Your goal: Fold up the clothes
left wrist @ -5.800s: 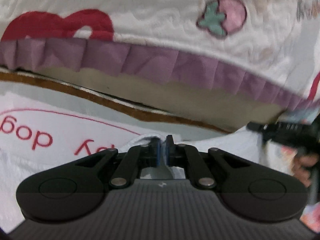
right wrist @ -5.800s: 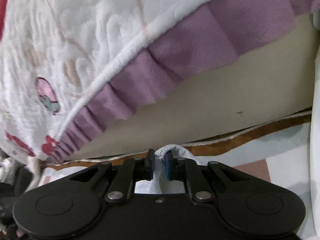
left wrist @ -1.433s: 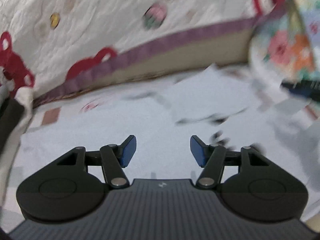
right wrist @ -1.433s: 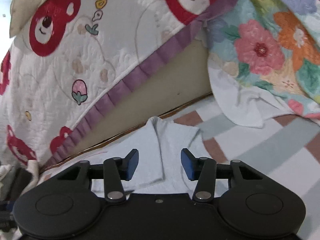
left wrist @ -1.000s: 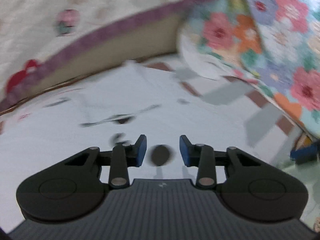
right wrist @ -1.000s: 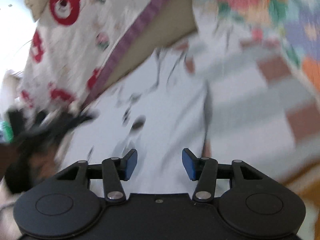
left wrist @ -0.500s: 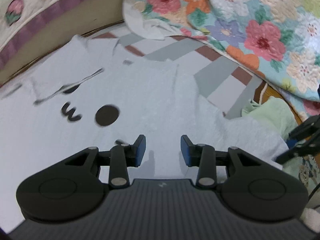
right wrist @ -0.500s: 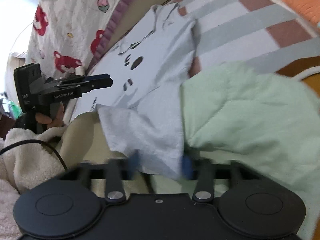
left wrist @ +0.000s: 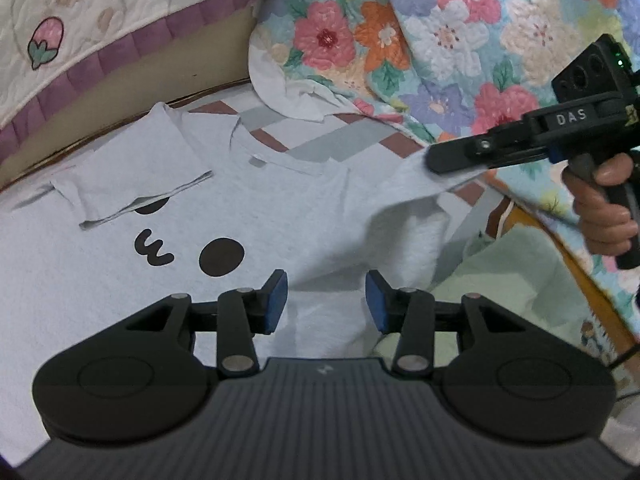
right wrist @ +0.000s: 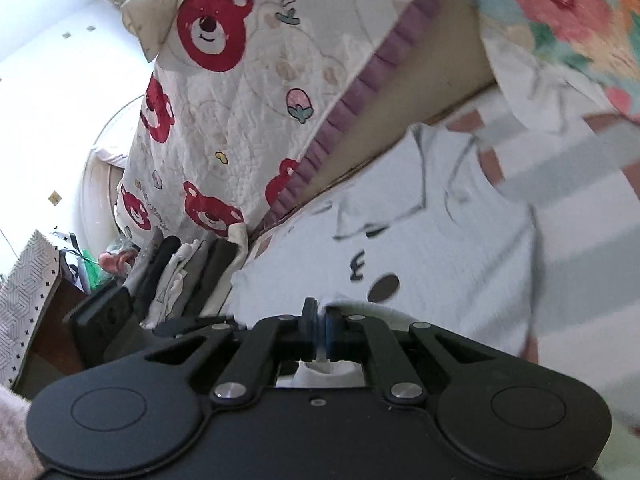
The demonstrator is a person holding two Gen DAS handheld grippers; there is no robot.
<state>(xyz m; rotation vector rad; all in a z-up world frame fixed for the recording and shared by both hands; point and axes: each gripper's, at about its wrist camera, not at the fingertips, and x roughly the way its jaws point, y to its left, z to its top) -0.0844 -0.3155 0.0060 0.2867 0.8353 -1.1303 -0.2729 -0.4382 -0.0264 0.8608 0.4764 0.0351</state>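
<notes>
While the fold is only half made, these lines run from the biggest thing down.

Bed: striped sheet [left wrist: 340,142], a bear quilt [left wrist: 100,12] draped along the far side and a floral quilt [left wrist: 460,40] heaped to the right.

Shirt: a pale grey tee [left wrist: 100,280] lies flat on the sheet, face print up, neckline toward the far side. Its long axis runs from the collar down toward the left gripper and out of view past it.

Far sleeve: already turned in over the chest [left wrist: 136,176].

Near sleeve: lifted off the sheet on the right, its tip hanging from the right gripper, the cloth below it slack.

Green cloth: a mint piece [left wrist: 520,276] lies under the shirt's right edge, just beside the raised sleeve.

Right gripper [right wrist: 318,330]: jaws closing and all but together, pinching a fold of grey cloth; the left wrist view shows it [left wrist: 436,158] up at the right with the sleeve in its tip.

Left gripper [left wrist: 326,300]: jaws opening, pads apart, nothing between them, poised over the shirt's body below the dot of the print.

Key relation: the chest lies to the left of the right gripper, across the long axis. My judgement is that the right hand, nearer and already gripping, carries the sleeve leftward.
</notes>
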